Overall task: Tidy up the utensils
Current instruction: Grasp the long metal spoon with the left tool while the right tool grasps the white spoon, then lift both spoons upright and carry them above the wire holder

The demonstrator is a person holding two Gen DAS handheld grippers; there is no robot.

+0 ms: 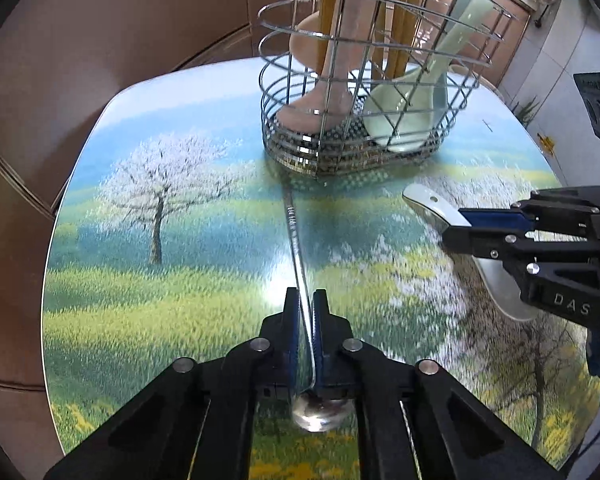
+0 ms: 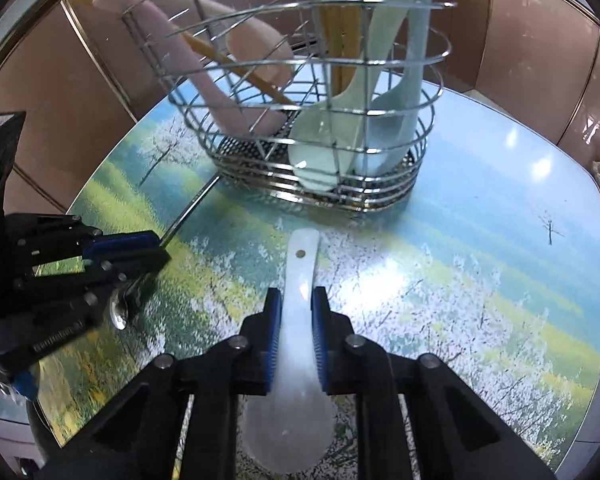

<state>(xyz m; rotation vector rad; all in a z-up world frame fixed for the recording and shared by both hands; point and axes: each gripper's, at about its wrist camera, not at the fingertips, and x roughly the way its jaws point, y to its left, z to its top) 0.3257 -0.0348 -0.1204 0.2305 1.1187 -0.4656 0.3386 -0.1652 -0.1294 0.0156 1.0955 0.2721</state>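
A thin metal spoon (image 1: 298, 248) lies on the landscape-printed table (image 1: 160, 280), handle toward the wire basket (image 1: 364, 92). My left gripper (image 1: 307, 300) is shut on its handle just above the bowl. The same gripper (image 2: 156, 252) shows at the left of the right wrist view, with the metal spoon (image 2: 120, 312) under it. A white ceramic spoon (image 2: 296, 320) lies flat, and my right gripper (image 2: 296, 300) is shut on its neck. In the left wrist view that gripper (image 1: 456, 228) sits at the right over the white spoon (image 1: 424, 198).
The wire basket (image 2: 320, 120) stands at the back of the table and holds pink spoons (image 2: 224, 80), pale green spoons (image 2: 384, 100) and wooden chopsticks (image 2: 236, 68). Brown panelled walls (image 1: 120, 40) surround the table. The table edge (image 1: 48, 240) curves round at the left.
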